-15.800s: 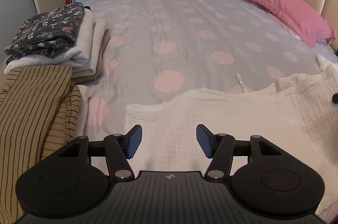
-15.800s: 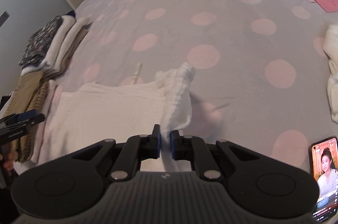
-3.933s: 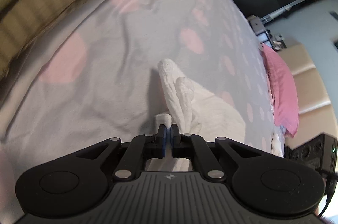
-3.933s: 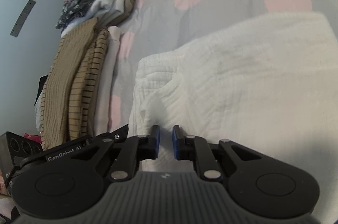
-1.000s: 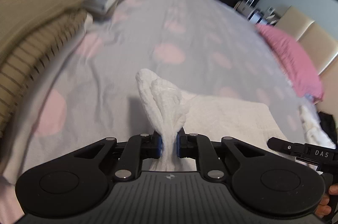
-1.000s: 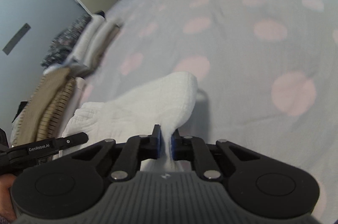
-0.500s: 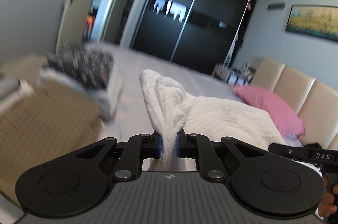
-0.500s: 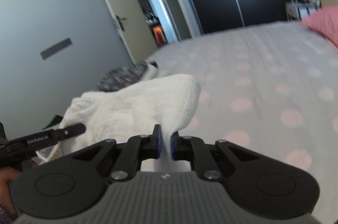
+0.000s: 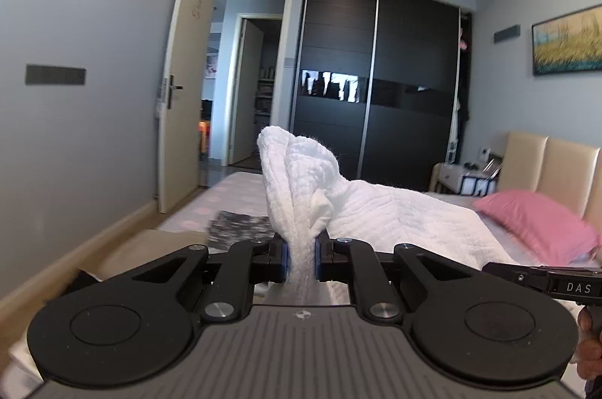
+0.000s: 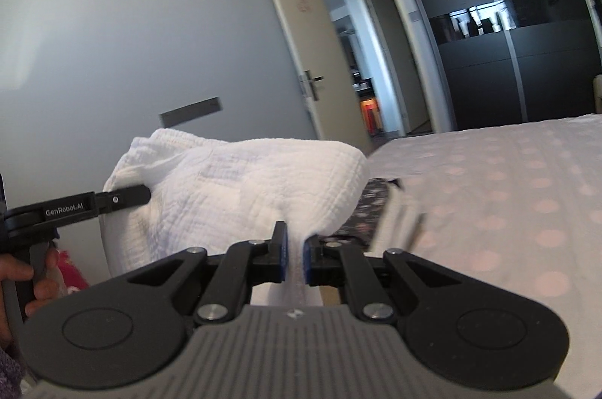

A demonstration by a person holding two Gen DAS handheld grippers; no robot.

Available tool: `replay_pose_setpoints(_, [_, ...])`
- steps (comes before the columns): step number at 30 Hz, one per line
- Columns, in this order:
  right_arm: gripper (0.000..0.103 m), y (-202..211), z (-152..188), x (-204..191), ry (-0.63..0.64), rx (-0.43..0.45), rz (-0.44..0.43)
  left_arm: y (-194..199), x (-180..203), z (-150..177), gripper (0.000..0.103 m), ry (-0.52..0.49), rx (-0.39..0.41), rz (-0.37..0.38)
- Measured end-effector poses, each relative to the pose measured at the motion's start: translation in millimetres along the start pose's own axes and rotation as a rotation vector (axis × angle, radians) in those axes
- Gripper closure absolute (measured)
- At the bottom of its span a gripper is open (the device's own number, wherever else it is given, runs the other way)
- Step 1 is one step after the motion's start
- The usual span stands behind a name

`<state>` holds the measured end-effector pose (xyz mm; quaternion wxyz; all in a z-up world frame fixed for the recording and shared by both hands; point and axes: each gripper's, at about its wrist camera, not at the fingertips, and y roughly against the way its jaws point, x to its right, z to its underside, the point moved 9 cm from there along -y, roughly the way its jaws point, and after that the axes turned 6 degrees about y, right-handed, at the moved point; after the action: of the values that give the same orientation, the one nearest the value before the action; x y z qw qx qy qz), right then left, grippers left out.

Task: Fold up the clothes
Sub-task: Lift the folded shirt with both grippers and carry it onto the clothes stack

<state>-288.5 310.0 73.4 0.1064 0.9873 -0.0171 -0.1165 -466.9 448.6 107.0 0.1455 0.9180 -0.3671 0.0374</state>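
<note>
A white textured garment is held up in the air between both grippers, above the bed. My left gripper is shut on one bunched end of it; the cloth stands up between the blue pads. My right gripper is shut on the other end of the white garment, which stretches left to the left gripper's finger. The right gripper's finger shows at the right edge of the left wrist view.
The bed with a grey sheet with pink dots lies below. A floral folded garment tops the pile at the bed's left; it also shows in the right wrist view. A pink pillow lies by the beige headboard. An open door and a dark wardrobe stand beyond.
Both grippers have lifted the white garment off the bed and raised it higher; the views have tilted up from the sheet to the walls, door and wardrobe.
</note>
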Motion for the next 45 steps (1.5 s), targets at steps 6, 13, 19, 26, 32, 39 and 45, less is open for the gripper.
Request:
replay_pose_setpoints(6, [0.093, -43, 4, -23, -0.019, -0.044, -0.05, -5, -27, -2, 0.092, -0.067, -0.052, -0.055])
replay_pose_setpoints(13, [0.093, -101, 23, -17, 0.024, -0.11, 0.003, -85, -58, 30, 0.092, -0.083, -0.168, -0.047])
replay_pose_setpoints(19, [0.093, -156, 52, 13, 0.024, -0.197, 0.056, -168, -81, 66, 0.092, -0.066, -0.29, -0.04])
replay_pose_setpoints(26, [0.093, -221, 90, 50, -0.067, -0.338, 0.053, -230, -116, 116, 0.092, -0.046, -0.482, -0.069])
replay_pose_setpoints(32, [0.088, -253, 123, 73, -0.172, -0.422, 0.016, -243, -149, 144, 0.089, 0.028, -0.555, -0.071])
replay_pose_setpoints(39, [0.058, -273, 135, 115, -0.458, -0.473, -0.055, -253, -163, 134, 0.075, 0.155, -0.59, -0.046])
replay_pose_setpoints(45, [0.048, -290, 151, 136, -0.74, -0.521, -0.103, -268, -160, 126, 0.072, 0.157, -0.621, -0.064])
